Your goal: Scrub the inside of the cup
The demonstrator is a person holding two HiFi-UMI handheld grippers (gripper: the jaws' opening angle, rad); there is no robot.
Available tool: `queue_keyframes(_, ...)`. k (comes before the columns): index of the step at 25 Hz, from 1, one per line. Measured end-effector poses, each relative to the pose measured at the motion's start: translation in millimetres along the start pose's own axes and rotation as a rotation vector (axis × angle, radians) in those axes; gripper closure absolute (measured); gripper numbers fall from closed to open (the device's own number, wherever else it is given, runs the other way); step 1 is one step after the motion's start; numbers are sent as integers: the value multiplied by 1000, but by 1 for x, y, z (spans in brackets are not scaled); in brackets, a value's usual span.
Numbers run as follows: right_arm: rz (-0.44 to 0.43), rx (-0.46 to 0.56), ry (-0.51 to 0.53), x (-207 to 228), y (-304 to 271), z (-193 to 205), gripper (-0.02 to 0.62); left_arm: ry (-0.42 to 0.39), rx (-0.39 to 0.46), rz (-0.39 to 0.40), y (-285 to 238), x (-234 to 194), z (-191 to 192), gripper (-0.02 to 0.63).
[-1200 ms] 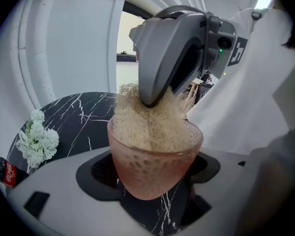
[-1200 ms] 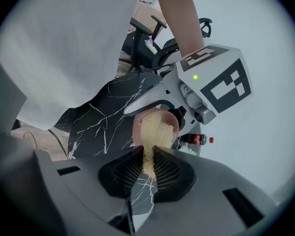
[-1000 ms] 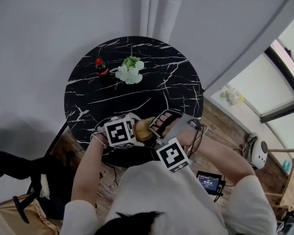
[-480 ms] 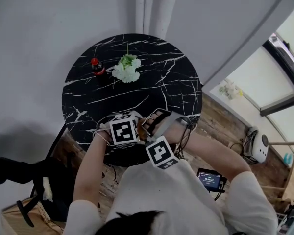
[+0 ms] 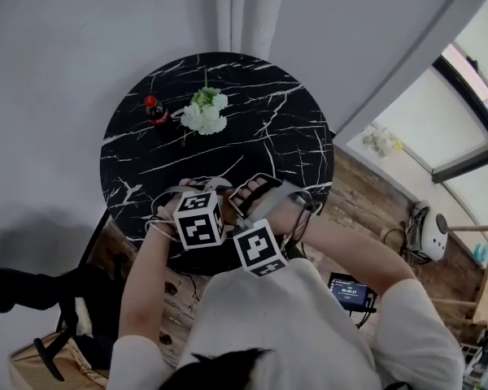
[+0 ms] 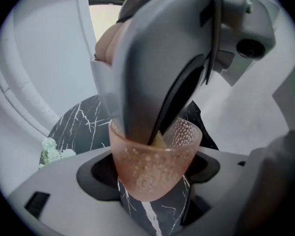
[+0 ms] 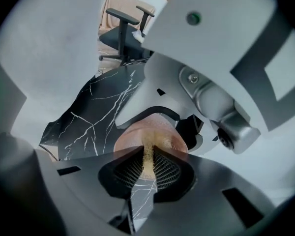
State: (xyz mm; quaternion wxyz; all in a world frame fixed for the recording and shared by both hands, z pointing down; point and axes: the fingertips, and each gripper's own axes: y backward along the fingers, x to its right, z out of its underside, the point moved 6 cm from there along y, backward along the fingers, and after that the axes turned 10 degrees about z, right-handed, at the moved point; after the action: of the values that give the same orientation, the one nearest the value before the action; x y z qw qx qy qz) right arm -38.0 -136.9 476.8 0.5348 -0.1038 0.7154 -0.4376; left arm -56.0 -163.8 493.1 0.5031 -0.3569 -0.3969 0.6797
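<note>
Closest to you, your two hands meet over the near edge of a round black marble counter (image 5: 260, 136). The marker cubes on both tools sit almost side by side in the head view.

Your left tool (image 6: 151, 177) is clamped on a pink, see-through cup (image 6: 157, 154) with a pebbled wall. One jaw presses each side of it, and marble shows beneath its base. Whether the base touches the counter cannot be told.

Your right tool (image 7: 147, 175) is pinched nearly closed on a thin yellow sponge (image 7: 147, 157). The sponge stands between the ribbed pads as a narrow strip.

The relation that matters is this. The cup's mouth faces up toward the right tool, and that tool comes down into it from above. In the left gripper view it leans in slightly from the right. Its tips are past the rim, and a sliver of yellow shows just inside the cup.

The cup's long axis runs roughly in line with the right tool's jaws. Scrubbing will therefore likely mean moving along that axis or twisting about it, with the left tool bracing the cup. The right tool is the one inside the cup, so the work falls to it.

Farther across the counter, well apart from your hands, stands a red-capped dark bottle (image 5: 156, 112). Just beside it lies a bunch of white flowers (image 5: 203, 114).
</note>
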Motion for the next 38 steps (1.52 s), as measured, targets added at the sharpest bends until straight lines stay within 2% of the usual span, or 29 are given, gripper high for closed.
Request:
queue_keyframes(7, -45, -73, -104, 1, 5, 4, 538, -36, 13, -73, 1, -1, -7, 230)
queue_keyframes(11, -121, -114, -245, 3, 12, 11, 538, -65, 42, -112, 4, -1, -20, 230)
queue_keyframes(16, -127, -113, -356, 7, 21, 16, 538, -118, 42, -183, 9, -2, -26, 230)
queue_keyframes(25, -135, -78, -448, 6, 25, 16, 538, -128, 29, -191, 11, 3, -26, 230)
queue_keyframes(35, -276, 11, -642, 5, 26, 18, 538, -125, 20, -179, 10, 7, -24, 230)
queue_keyframes(38, -294, 31, -687, 4, 27, 18, 538, -126, 11, -175, 10, 9, -24, 230)
